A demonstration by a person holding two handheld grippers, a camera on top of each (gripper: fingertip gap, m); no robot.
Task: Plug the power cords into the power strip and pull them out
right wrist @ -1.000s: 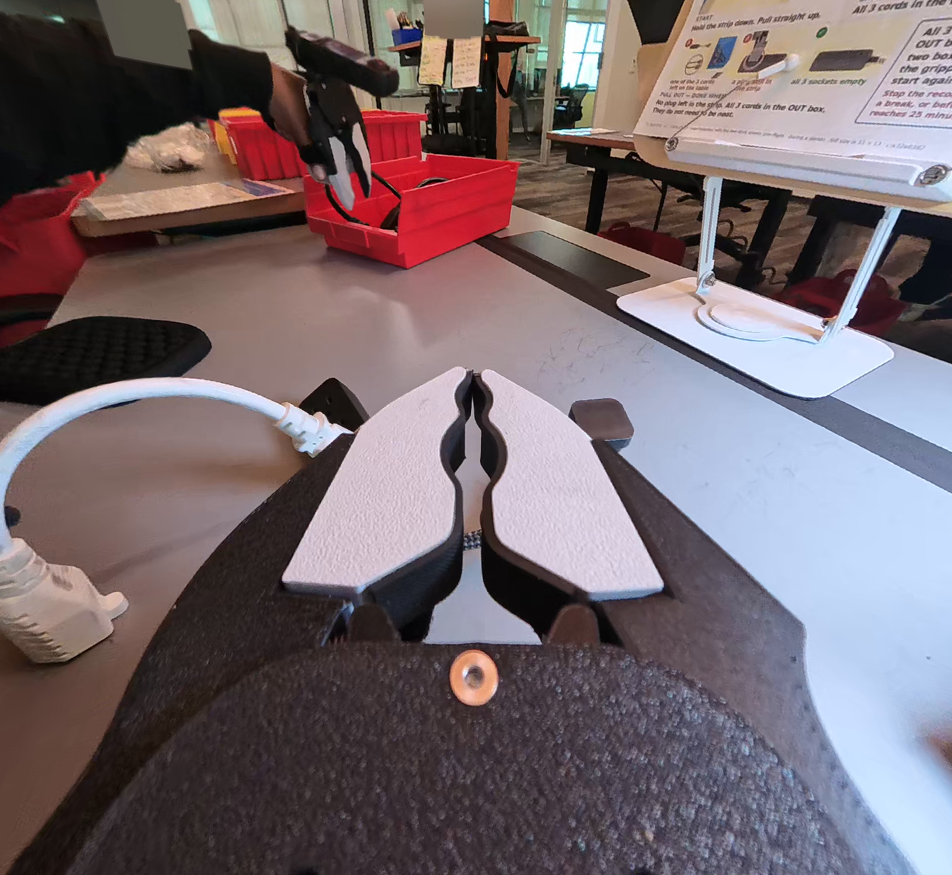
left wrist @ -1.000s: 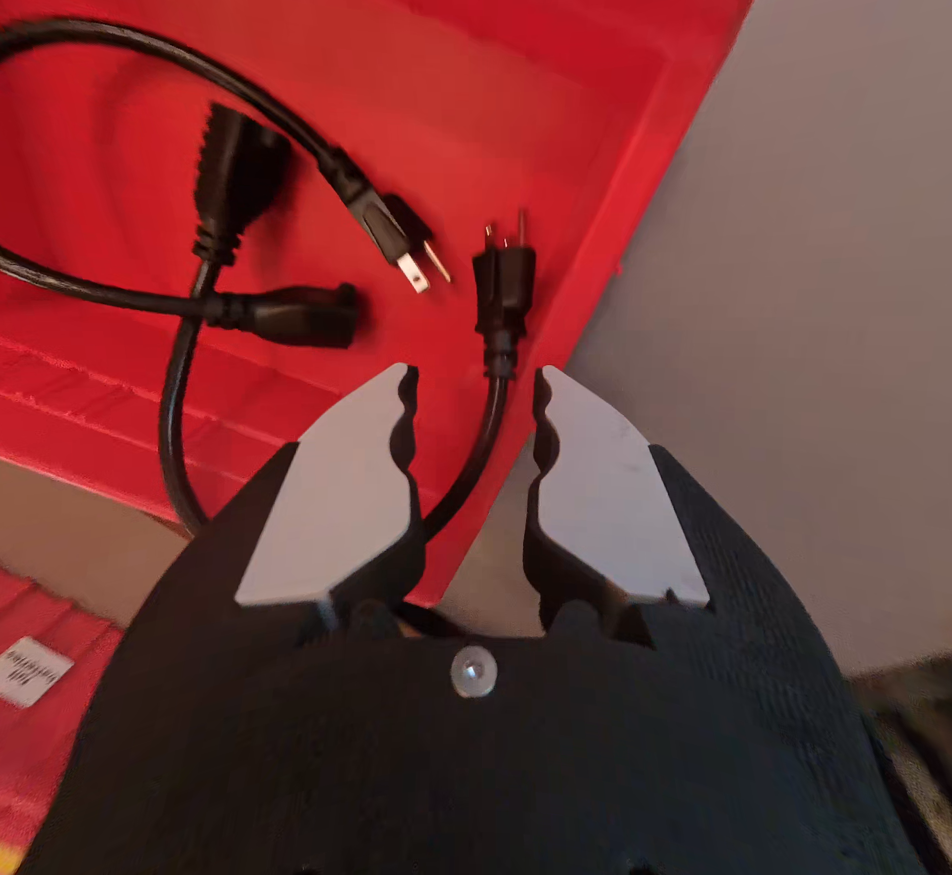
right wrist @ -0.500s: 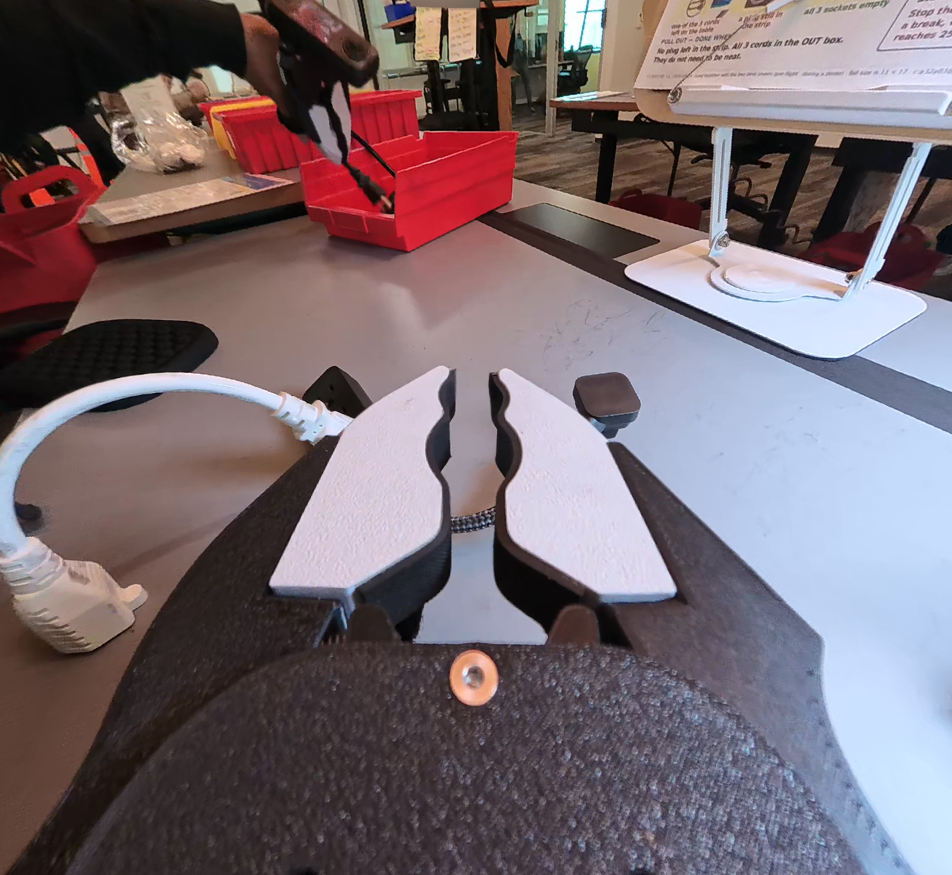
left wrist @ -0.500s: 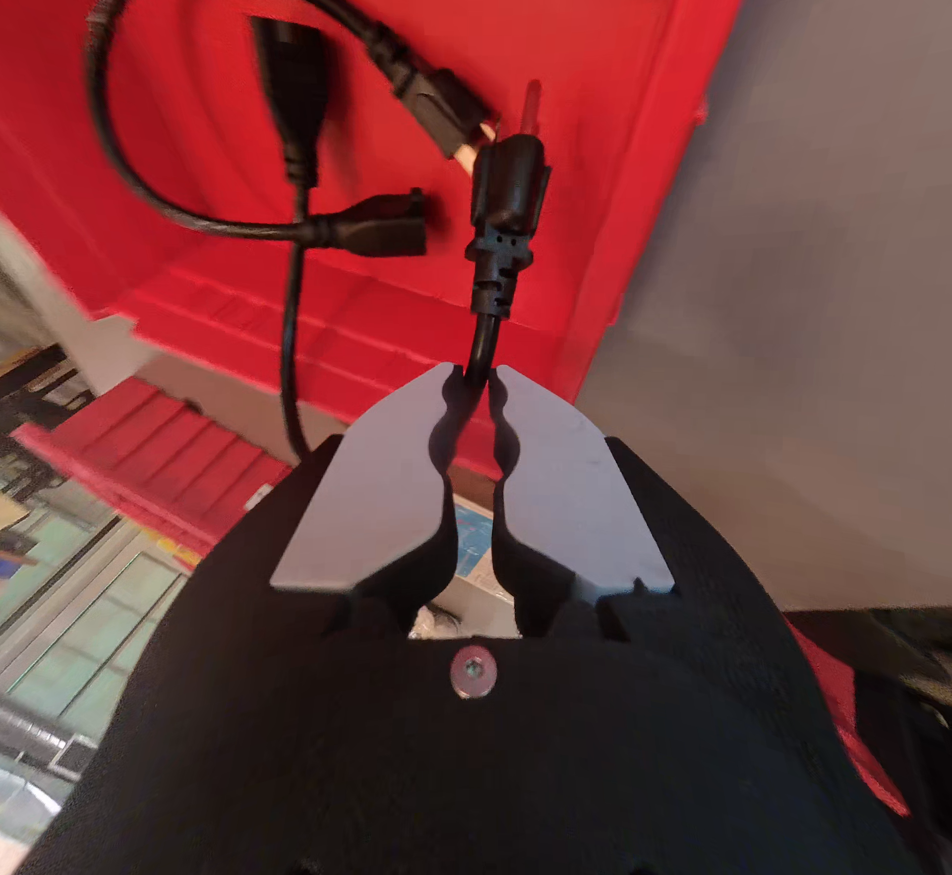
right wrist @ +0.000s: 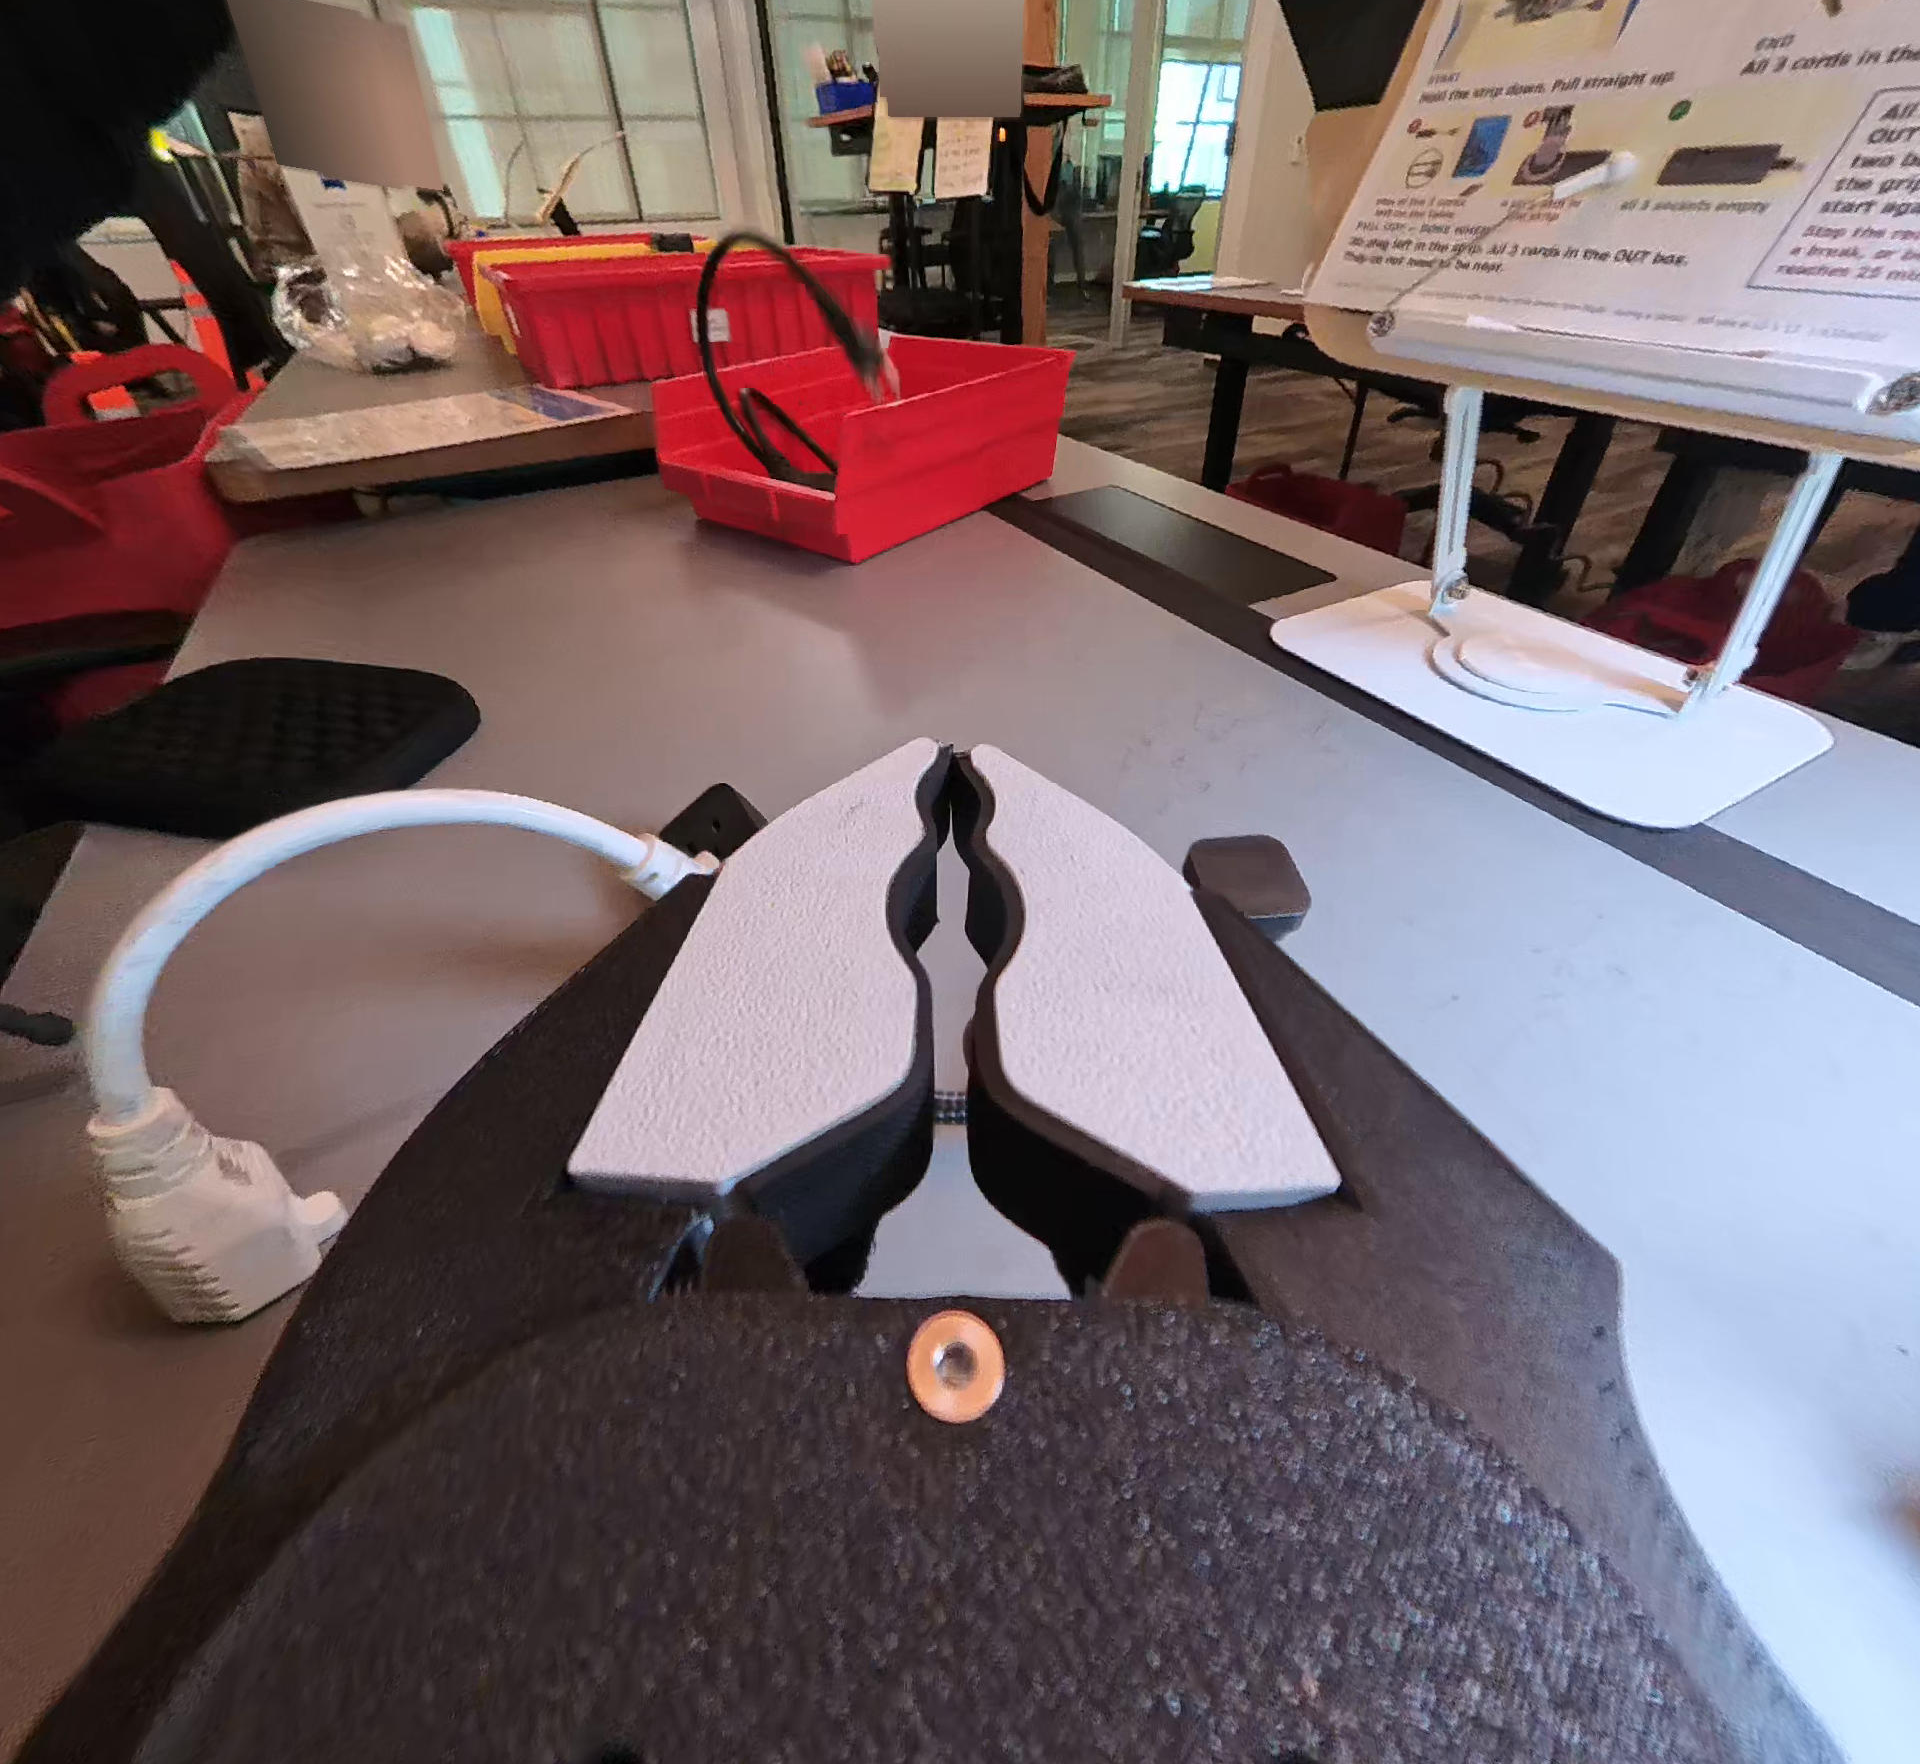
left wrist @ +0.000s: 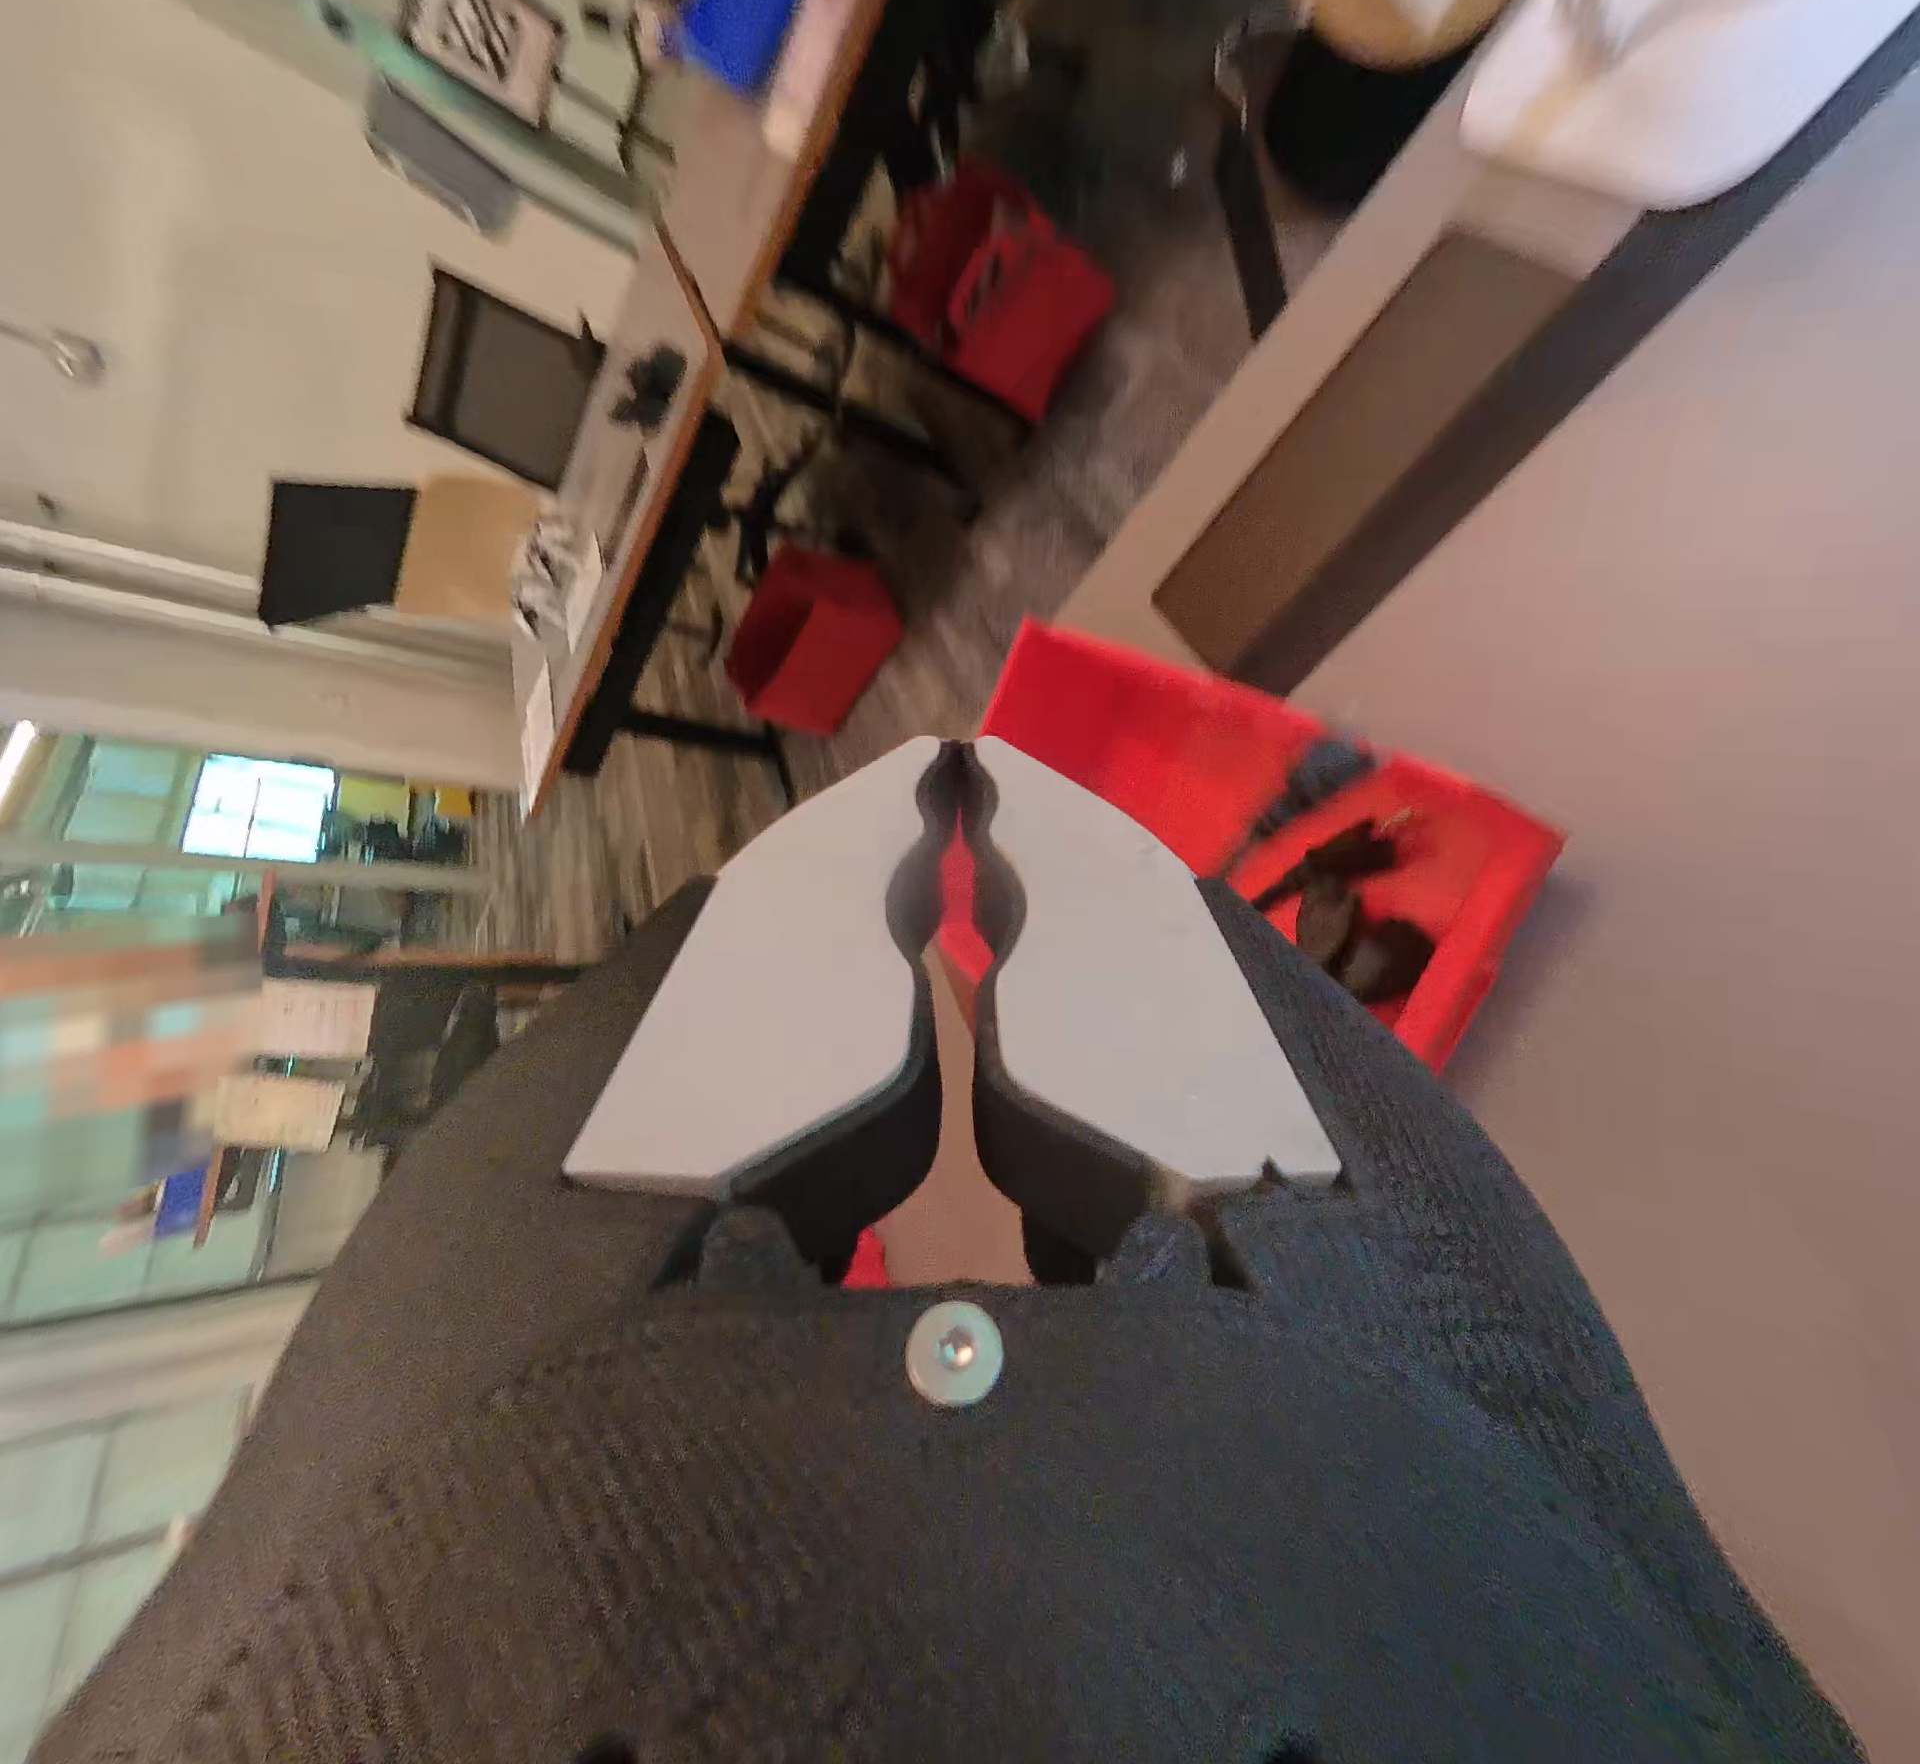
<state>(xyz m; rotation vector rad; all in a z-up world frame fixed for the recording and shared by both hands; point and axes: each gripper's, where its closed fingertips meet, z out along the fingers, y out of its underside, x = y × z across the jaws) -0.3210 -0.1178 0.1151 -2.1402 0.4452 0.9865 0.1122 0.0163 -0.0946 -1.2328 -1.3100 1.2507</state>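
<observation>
While the right gripper (right wrist: 951,758) is sitting low over the mostly hidden power strip (right wrist: 717,810), jaws nearly touching and seemingly gripping nothing, the left gripper (left wrist: 961,753) is showing closed, empty tips. A black cord (right wrist: 774,332) is arcing above the red bin (right wrist: 935,478), so unplugging is probably finishing; a white cord (right wrist: 312,841) is lying beside the strip.

A smooth grey tabletop (right wrist: 727,634) with a dark strip (right wrist: 1184,540) fills the foreground. Behind it, tall gridded windows (right wrist: 540,52) let in daylight, a wooden post (right wrist: 1042,104) rises, and wood-plank flooring (right wrist: 1143,395) runs under further desks (right wrist: 1216,296).
</observation>
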